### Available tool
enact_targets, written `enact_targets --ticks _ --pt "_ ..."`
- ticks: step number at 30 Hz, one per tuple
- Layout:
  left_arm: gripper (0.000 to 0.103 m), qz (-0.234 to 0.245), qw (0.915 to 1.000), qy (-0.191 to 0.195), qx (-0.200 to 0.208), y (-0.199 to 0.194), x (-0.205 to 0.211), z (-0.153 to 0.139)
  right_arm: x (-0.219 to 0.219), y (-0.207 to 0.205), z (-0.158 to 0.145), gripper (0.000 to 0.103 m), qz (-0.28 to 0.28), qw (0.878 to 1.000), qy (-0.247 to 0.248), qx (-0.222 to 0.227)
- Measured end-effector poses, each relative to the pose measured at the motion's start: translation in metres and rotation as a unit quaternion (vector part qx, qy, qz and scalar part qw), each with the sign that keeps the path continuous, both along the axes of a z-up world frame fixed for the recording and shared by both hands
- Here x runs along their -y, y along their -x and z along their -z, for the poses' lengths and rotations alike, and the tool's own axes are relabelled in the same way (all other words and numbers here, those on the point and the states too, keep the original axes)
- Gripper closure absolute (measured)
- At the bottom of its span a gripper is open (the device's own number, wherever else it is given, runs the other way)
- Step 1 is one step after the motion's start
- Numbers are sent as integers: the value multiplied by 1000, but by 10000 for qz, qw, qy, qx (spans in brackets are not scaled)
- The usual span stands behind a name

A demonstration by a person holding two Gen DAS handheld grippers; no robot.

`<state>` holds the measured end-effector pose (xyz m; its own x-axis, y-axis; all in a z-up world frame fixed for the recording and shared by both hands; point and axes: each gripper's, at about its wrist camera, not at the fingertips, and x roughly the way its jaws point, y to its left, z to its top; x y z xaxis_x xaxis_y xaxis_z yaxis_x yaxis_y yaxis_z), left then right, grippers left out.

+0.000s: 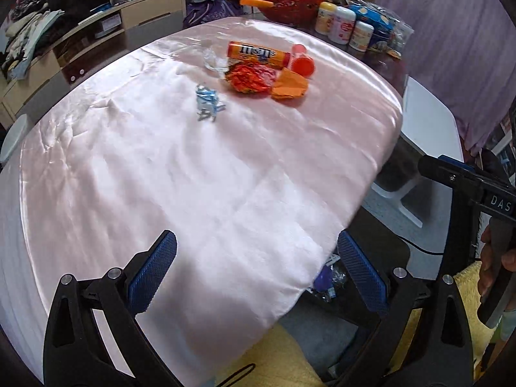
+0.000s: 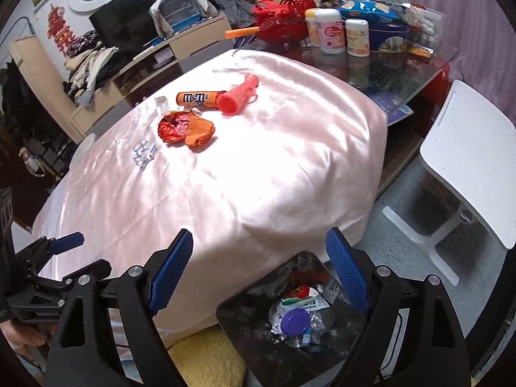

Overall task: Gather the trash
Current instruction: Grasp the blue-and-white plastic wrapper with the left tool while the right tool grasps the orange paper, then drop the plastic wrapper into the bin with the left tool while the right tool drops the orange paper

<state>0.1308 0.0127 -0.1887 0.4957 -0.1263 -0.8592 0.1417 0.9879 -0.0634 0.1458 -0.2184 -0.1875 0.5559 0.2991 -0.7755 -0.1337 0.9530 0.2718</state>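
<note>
On the pink satin cloth (image 1: pixel 193 177) lie an orange M&M's tube (image 1: pixel 254 52) (image 2: pixel 193 98), a red cone-shaped tube (image 1: pixel 301 61) (image 2: pixel 238 96), a crumpled red wrapper (image 1: pixel 250 77) (image 2: pixel 172 129), orange paper (image 1: pixel 288 85) (image 2: pixel 200 133), clear plastic (image 1: pixel 213 59) (image 2: pixel 161 103) and a blue-silver wrapper (image 1: pixel 208 103) (image 2: pixel 143 153). Below the near table edge, a black bin (image 2: pixel 245 309) (image 1: pixel 396 248) holds wrappers and a purple cap (image 2: pixel 294 319). My left gripper (image 1: pixel 258 261) (image 2: pixel 80 254) hangs open and bare over the cloth's near edge. My right gripper (image 2: pixel 259 267) (image 1: pixel 451 174) is open above the bin, holding nothing.
Jars (image 2: pixel 330 30), a blue snack bag (image 2: pixel 367 9) and a red basket (image 2: pixel 280 29) crowd the glass table end behind the cloth. A white chair (image 2: pixel 467 167) stands to the right. A yellow fluffy mat (image 2: pixel 203 354) lies under the bin. A person's hand (image 1: pixel 496 267) grips the right tool.
</note>
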Motion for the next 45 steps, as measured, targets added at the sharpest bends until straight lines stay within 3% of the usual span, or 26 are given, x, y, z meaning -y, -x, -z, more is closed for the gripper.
enact_targets --ticks 8,16,26,32,34,36,39,41,45 --pt "8 -517 9985 -81 126 -53 -50 -4 -45 -53 -3 18 -412 9991 4 48" --pt "9 -557 9983 -50 158 -102 -60 -1 -76 -103 2 18 -620 9981 -33 46" --pt "34 -272 9996 -75 52 -149 -44 12 -96 -133 19 25 -842 9964 106 -20" --pt "53 -171 9998 -1 -53 -163 -41 23 -105 -145 29 39 -1005 9948 165 -86" --pt "53 -148 9999 -5 -76 -166 -41 25 -109 -146 31 54 -1052 9941 234 -89" --pt "53 -123 9999 2 -115 -168 -40 28 -111 -146 31 59 -1063 9938 339 -21" --pt "67 -98 9999 -74 -62 -168 -40 29 -113 -143 31 62 -1068 9933 451 34" --pt "86 -84 9999 -45 -54 -169 -41 28 -112 -138 29 66 -1105 9922 567 99" --pt "89 -32 10000 -43 -48 -165 -39 28 -104 -127 25 83 -1085 9924 574 86"
